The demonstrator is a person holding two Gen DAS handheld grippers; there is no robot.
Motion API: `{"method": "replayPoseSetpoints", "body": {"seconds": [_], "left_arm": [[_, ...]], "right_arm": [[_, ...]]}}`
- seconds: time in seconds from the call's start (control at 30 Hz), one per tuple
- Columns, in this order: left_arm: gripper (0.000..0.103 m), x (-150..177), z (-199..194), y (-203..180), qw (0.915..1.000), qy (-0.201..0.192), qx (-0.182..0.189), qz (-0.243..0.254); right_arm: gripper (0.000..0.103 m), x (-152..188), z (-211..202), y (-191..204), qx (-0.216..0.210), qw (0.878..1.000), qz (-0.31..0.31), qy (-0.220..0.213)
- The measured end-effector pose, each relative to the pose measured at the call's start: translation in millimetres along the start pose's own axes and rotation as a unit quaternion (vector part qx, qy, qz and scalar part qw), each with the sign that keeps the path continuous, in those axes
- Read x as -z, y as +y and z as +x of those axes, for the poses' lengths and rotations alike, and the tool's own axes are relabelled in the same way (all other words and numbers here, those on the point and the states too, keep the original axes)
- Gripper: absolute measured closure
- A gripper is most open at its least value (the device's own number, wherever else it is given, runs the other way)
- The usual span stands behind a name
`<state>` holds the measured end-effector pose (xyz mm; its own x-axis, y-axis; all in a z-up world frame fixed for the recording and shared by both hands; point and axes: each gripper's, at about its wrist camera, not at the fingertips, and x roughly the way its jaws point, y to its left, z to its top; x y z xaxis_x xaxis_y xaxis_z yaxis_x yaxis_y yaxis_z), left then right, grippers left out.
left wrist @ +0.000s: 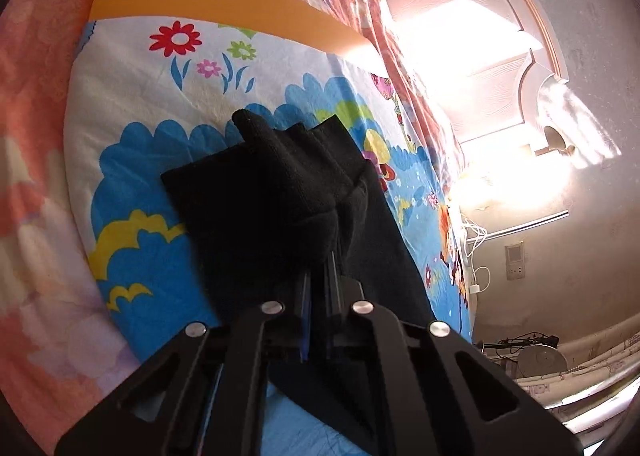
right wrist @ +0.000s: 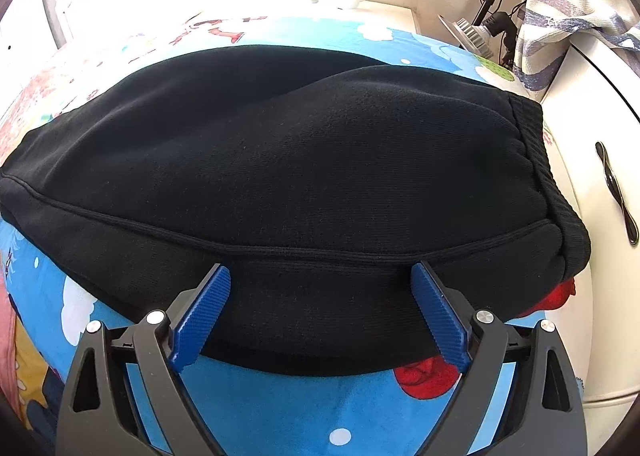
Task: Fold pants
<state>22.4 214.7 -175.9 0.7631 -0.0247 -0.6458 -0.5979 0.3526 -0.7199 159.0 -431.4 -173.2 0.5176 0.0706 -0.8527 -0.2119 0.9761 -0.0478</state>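
My left claw (left wrist: 320, 256) is clamped on a bunched fold of the black pants (left wrist: 280, 192), lifted at frame centre above the cartoon bedsheet (left wrist: 160, 256). My right claw (right wrist: 322, 276) gapes wide, its blue pads (right wrist: 200, 320) touching the pants' (right wrist: 280, 160) near edge, lower centre.

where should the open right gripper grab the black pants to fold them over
Take the near edge of the pants, the thick hemmed fold already sitting between the open right gripper fingers, coming in low from the front. That edge lies flat on the bedsheet and is stacked in layers, so probably pinch all of them. The left gripper already holds bunched fabric.
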Motion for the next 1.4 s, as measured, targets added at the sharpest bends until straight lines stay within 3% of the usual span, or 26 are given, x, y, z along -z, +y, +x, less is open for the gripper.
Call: {"method": "replayPoseSetpoints", "body": {"seconds": [0.1,0.23,0.3,0.4,0.5,0.57,0.6,0.63,0.67,0.77,0.83,0.9,0.97,1.03,1.1,1.17,1.2,1.27,1.37,1.4], "left_arm": [[0.098,8.4,-18.1,2.8,1.0,-0.008,-0.003,-0.002],[0.096,13.7,0.3,27.3,0.999,0.018,-0.023,-0.033],[0.074,20.7,-0.5,33.4,0.9985,0.018,-0.027,-0.045],[0.067,44.2,-1.9,16.0,0.9988,0.04,0.018,-0.021],[0.065,69.6,9.9,-9.3,0.9959,0.076,0.049,0.0],[0.067,84.7,27.1,-22.1,0.9914,0.112,0.067,0.004],[0.074,91.4,35.8,-28.0,0.9907,0.123,0.055,0.016],[0.1,97.2,43.5,-32.4,0.9905,0.13,0.032,0.032],[0.099,102.3,47.7,-34.2,0.9903,0.132,0.012,0.043],[0.099,109.0,40.1,-36.1,0.9898,0.121,-0.022,0.072],[0.098,114.3,30.5,-42.4,0.9873,0.119,-0.044,0.096],[0.1,121.7,15.2,-58.1,0.982,0.093,-0.09,0.138],[0.089,129.2,0.8,-83.7,0.9775,0.052,-0.094,0.182],[0.072,141.5,2.9,-124.6,0.968,0.033,-0.063,0.241],[0.056,163.0,29.2,-177.2,0.9464,0.064,0.002,0.317],[0.056,195.2,69.0,-229.9,0.914,0.093,0.031,0.394],[0.051,216.4,92.1,-256.6,0.8896,0.112,0.041,0.441],[0.047,262.6,136.2,-303.3,0.8274,0.151,0.057,0.538],[0.045,304.9,204.5,-354.1,0.7561,0.168,0.035,0.631],[0.045,312.4,225.0,-361.9,0.7407,0.181,0.028,0.646]], "right_arm": [[0.015,1.4,-1.3,-1.6,-0.004,1.0,-0.003,0.001],[0.015,3.0,-1.2,1.6,0.002,1.0,-0.018,0.003],[0.015,3.8,-2.4,1.2,0.003,1.0,-0.019,0.005],[0.015,2.8,-9.7,0.3,0.0,1.0,-0.004,0.0],[0.015,-3.9,-24.1,3.6,-0.038,0.999,0.014,-0.034],[0.015,-11.6,-30.5,12.4,-0.045,0.997,0.01,-0.06],[0.015,-15.8,-31.1,17.7,-0.045,0.996,0.003,-0.072],[0.015,-18.9,-29.1,23.4,-0.044,0.996,-0.006,-0.08],[0.015,-20.7,-22.9,29.1,-0.034,0.996,-0.017,-0.076],[0.015,-16.5,4.1,34.4,0.016,0.999,-0.044,-0.019],[0.014,-6.4,8.6,30.4,0.011,0.999,-0.052,-0.013],[0.014,-0.2,6.9,29.8,0.015,0.998,-0.06,-0.001],[0.014,3.2,6.3,29.1,0.014,0.998,-0.061,0.009],[0.013,4.3,6.9,28.5,0.013,0.998,-0.057,0.009],[0.013,6.0,6.7,29.6,0.016,0.998,-0.057,0.013],[0.013,4.4,6.5,29.2,0.015,0.998,-0.06,0.016],[0.014,4.8,5.7,28.9,0.013,0.998,-0.062,0.017],[0.014,3.4,4.0,25.1,0.003,0.998,-0.065,0.019],[0.013,1.5,-4.7,16.7,-0.016,0.998,-0.065,0.015],[0.013,0.4,-9.8,10.5,-0.02,0.998,-0.058,0.008]]}}
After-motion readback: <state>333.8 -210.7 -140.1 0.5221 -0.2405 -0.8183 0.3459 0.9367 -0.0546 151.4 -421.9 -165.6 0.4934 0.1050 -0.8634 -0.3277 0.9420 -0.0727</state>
